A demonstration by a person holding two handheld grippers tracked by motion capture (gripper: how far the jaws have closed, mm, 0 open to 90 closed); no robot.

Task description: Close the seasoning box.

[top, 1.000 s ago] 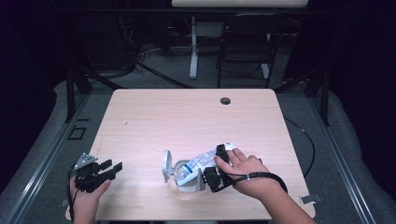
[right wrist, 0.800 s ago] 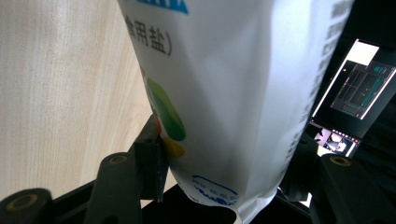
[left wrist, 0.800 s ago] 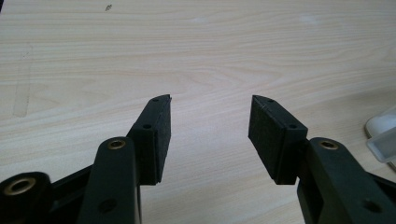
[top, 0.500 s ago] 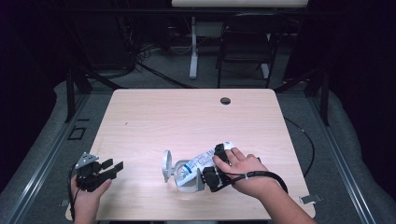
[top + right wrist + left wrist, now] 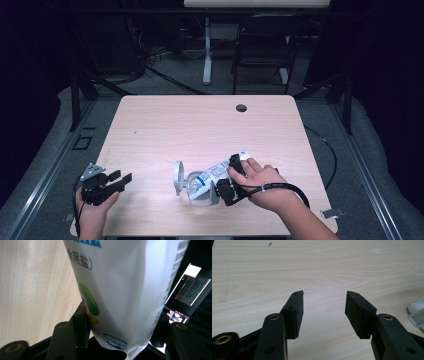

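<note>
The white bag (image 5: 120,290) carries blue Chinese print reading "食用盐)" beside green, yellow and red marks and a round blue seal near its bottom edge. It tilts over a clear container (image 5: 197,187) with a round lid (image 5: 178,177) at the table's (image 5: 200,125) near edge, its contents unclear. The right tongs (image 5: 231,176) grip the bag's lower end, and the left tongs (image 5: 324,310) stand wide and empty, well apart.

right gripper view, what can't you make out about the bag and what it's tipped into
- Bag top: cut off by the upper edge of the right gripper view.
- Bag print: too small in the high view; partly cropped up close.
- Clear container: its contents are hidden by the bag and the right tongs in the high view.
- Container: cropped by the right edge of the left gripper view.
</note>
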